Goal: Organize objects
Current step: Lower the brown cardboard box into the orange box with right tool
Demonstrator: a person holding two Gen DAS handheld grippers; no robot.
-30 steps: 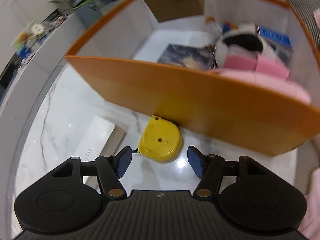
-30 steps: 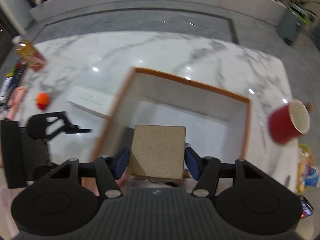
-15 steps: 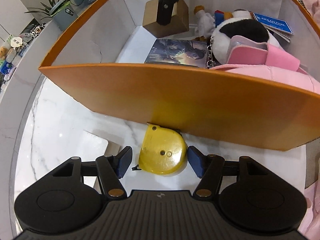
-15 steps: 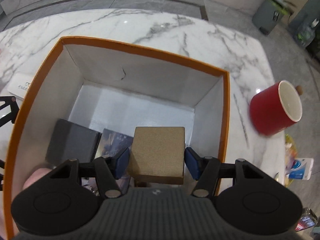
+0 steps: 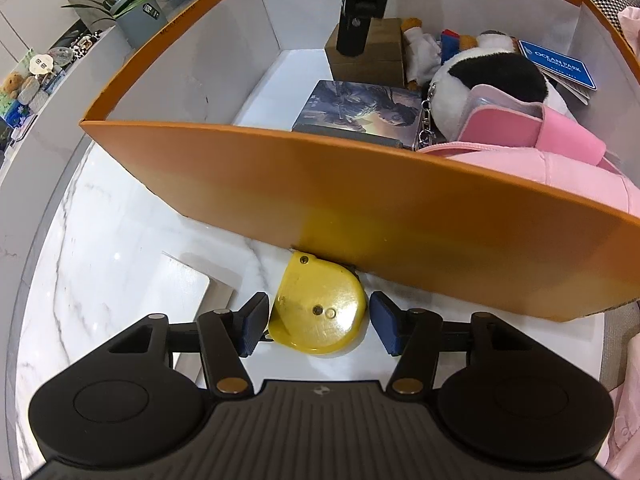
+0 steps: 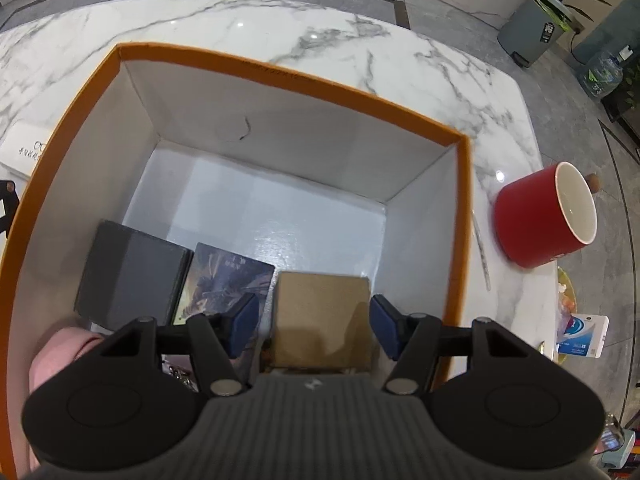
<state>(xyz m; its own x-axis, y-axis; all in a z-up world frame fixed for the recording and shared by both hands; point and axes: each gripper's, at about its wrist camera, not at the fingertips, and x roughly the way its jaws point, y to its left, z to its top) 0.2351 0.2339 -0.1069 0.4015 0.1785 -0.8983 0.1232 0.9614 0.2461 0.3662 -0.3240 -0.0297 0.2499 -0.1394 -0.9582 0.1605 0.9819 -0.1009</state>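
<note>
An orange box with white inner walls (image 5: 360, 208) (image 6: 280, 76) stands on the marble table. A brown cardboard cube (image 6: 322, 316) (image 5: 380, 54) rests on the box floor, in its near right corner in the right wrist view. My right gripper (image 6: 314, 326) is open, its pads a little apart from the cube's sides. A yellow tape measure (image 5: 320, 314) lies on the table against the box's outer wall. My left gripper (image 5: 318, 326) is open around it, pads close to its sides.
The box also holds a picture-covered case (image 5: 360, 110), a dark grey box (image 6: 132, 276), a panda plush (image 5: 488, 76) and a pink pouch (image 5: 528, 136). A red mug (image 6: 544, 220) lies right of the box. A flat white box (image 5: 176, 292) lies left of the tape measure.
My right gripper lowered the cardboard cube to the box floor and opened off it. My left gripper moved forward so the tape measure sits between its pads.
</note>
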